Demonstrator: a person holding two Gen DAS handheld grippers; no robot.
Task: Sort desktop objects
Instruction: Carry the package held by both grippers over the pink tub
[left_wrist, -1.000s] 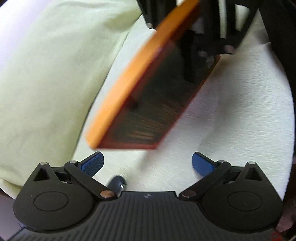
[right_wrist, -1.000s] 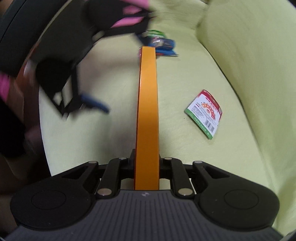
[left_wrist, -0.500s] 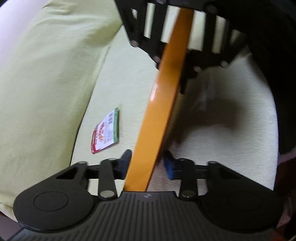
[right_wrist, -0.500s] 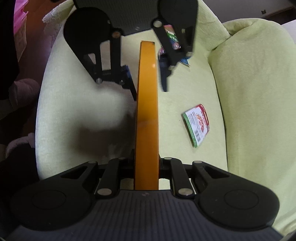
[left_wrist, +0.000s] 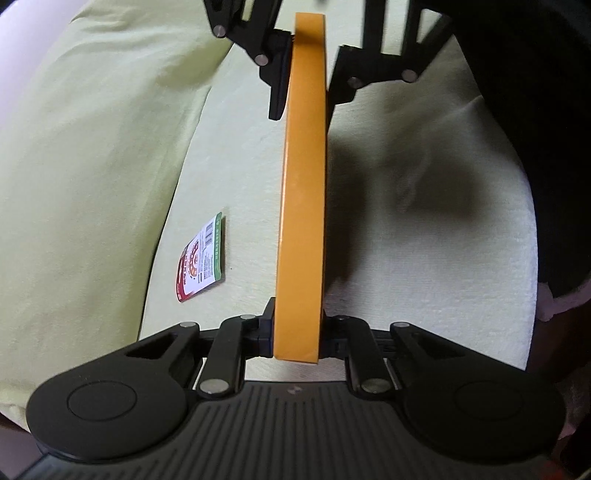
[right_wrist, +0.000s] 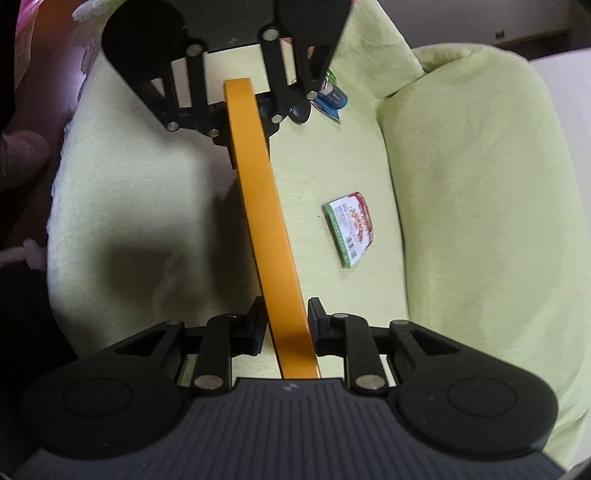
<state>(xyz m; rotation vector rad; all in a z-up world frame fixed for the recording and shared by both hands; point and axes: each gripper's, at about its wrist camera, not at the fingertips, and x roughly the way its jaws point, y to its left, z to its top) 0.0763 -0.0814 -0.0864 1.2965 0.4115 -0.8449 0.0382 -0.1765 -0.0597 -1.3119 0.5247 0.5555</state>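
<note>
Left gripper (left_wrist: 297, 332) clamps the orange book (left_wrist: 303, 206); right gripper (right_wrist: 284, 328) slack.

Soft, even daylight; a broad dim shadow pools on the cushion (left_wrist: 424, 192). Fisheye bending warps the edges; corners fall dark.

The orange book (left_wrist: 301, 206) edge looks smooth with a slight satin sheen, like coated card. The sofa cushion (left_wrist: 92, 177) at the left of the frame is soft, matt pale-green cloth, a bit fuzzy. The small packet (right_wrist: 351, 229) is glossy printed plastic. The left gripper (left_wrist: 297, 332) is matt black plastic with shiny metal pins.
</note>
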